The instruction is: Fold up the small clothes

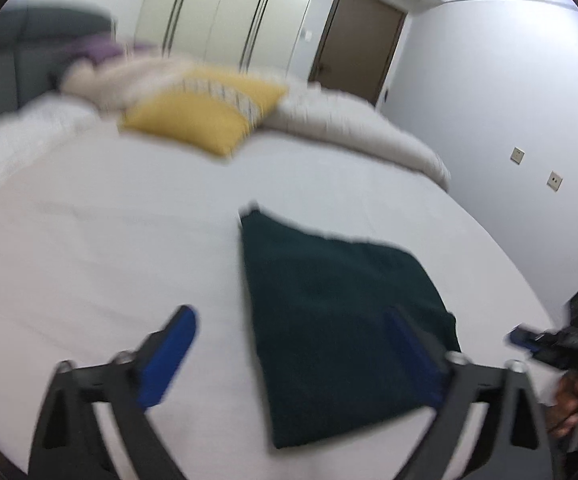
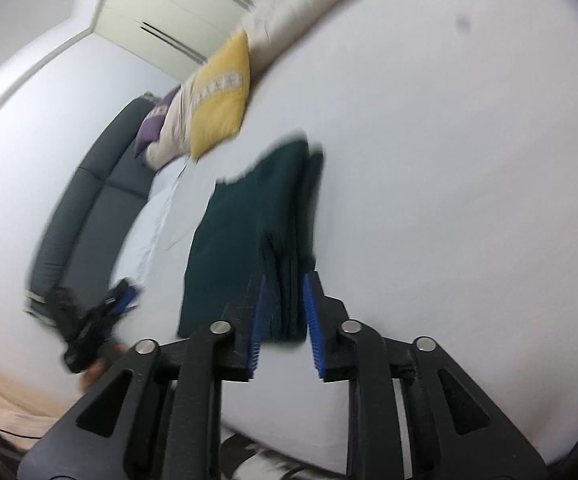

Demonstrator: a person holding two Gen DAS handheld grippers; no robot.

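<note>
A dark green folded garment (image 1: 341, 320) lies flat on the white bed sheet (image 1: 109, 248). My left gripper (image 1: 289, 328) is open and empty; its right finger is over the garment's near right edge and its left finger is over bare sheet. In the right wrist view the garment (image 2: 249, 240) shows with its folded edge between the blue pads of my right gripper (image 2: 284, 292). The jaws stand a little apart around the stacked layers. The right gripper also shows at the far right of the left wrist view (image 1: 545, 340). Both views are blurred.
A yellow cushion (image 1: 205, 112) and a cream duvet (image 1: 353, 128) lie at the far side of the bed. A purple cushion (image 1: 101, 50) lies by the grey headboard (image 1: 13, 52). Wardrobe doors (image 1: 217, 12) and a brown door (image 1: 357, 36) stand behind. The left gripper shows in the right wrist view (image 2: 101, 316).
</note>
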